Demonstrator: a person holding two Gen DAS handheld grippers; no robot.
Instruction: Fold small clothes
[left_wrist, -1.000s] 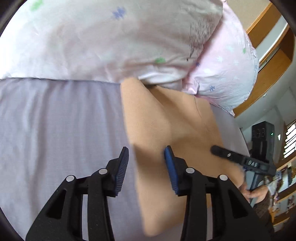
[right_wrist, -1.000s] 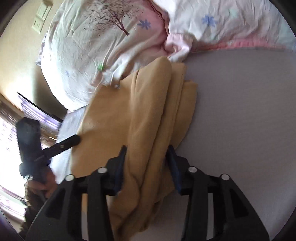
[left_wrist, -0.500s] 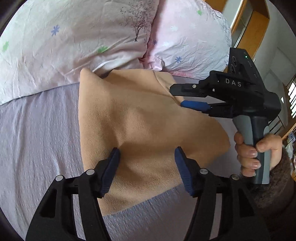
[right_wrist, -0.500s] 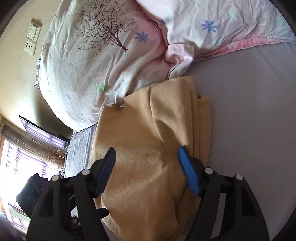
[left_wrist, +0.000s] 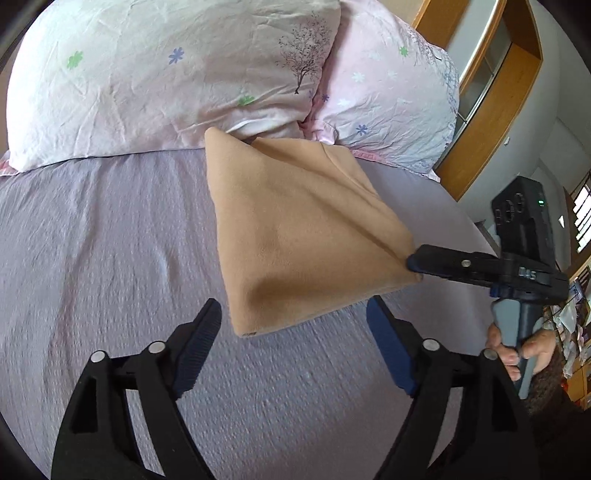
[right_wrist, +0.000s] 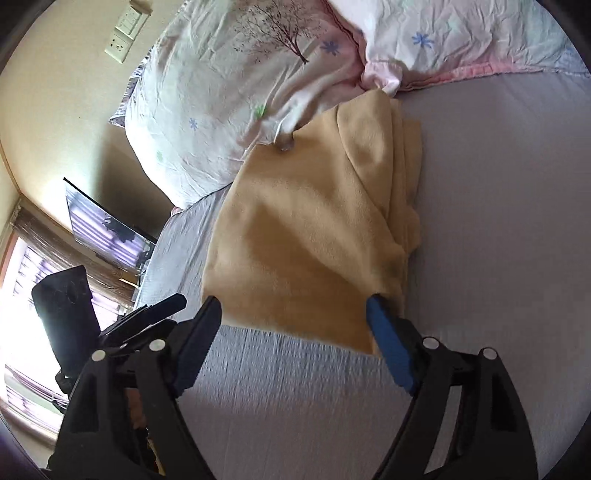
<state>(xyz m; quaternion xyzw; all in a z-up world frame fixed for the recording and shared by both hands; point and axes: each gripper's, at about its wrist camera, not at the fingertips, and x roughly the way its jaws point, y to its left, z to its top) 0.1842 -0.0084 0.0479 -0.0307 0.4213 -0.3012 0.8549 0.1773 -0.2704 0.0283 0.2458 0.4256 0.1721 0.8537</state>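
Observation:
A tan fleece garment lies folded on the lilac bed sheet, its far edge against the pillows. It also shows in the right wrist view, with stacked layers along its right side. My left gripper is open and empty, just short of the garment's near corner. My right gripper is open, its jaws either side of the garment's near edge. In the left wrist view the right gripper touches the garment's right corner. The left gripper shows at the left in the right wrist view.
Two pale pink floral pillows lie at the head of the bed. A wooden headboard frame stands to the right. A wall socket, a dark screen and a bright window are to the left.
Both grippers opened wider and drew back from the garment toward its near edge. The garment now lies flatter on the sheet.

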